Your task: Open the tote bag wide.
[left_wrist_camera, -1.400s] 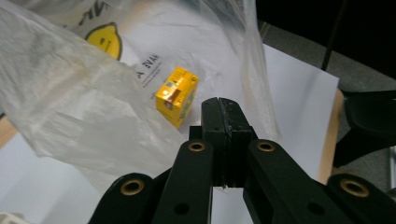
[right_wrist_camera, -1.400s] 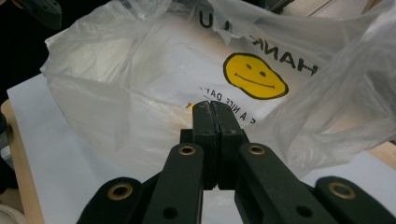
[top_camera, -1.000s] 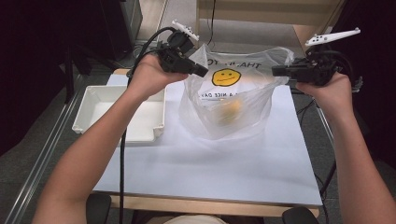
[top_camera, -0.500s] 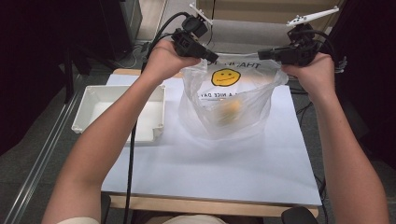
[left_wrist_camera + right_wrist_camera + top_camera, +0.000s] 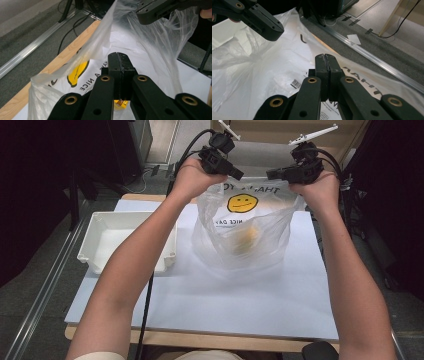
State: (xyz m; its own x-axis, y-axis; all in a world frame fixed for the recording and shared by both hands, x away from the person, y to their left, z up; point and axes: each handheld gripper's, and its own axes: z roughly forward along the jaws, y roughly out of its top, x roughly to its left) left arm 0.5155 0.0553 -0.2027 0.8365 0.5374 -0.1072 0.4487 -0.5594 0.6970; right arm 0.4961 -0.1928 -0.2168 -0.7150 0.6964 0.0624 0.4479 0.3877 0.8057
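Both tools now sit higher and nearer the far edge of the worktop [image 5: 210, 315] than in the frame a second ago, and they stand closer together above the bag [image 5: 245, 227]. The left tool [image 5: 239, 172] has its jaws pressed together; in the left gripper view [image 5: 122, 62] the bag's film drapes around the closed tips, which reads as a pinch on one handle, though the film between the pads is not directly visible. The right tool [image 5: 271, 173] is likewise closed, and in the right gripper view [image 5: 327, 63] the tips meet with the printed plastic directly behind them. The bag, clear with a yellow smiley print [image 5: 242, 203], stands near the middle of the far half of the worktop, its mouth drawn upward and its base resting on the surface. A yellowish object [image 5: 244, 239] lies inside at the bottom; its identity cannot be determined through the film. A white tray [image 5: 95, 251] sits at the left edge, apart from the bag. Judgement: the upward, inward travel has taken slack out of the handles, so the work appears to be shifting from gripping to gathering or lifting. The base has not yet left the worktop; an uneven pull could tip the contents sideways.
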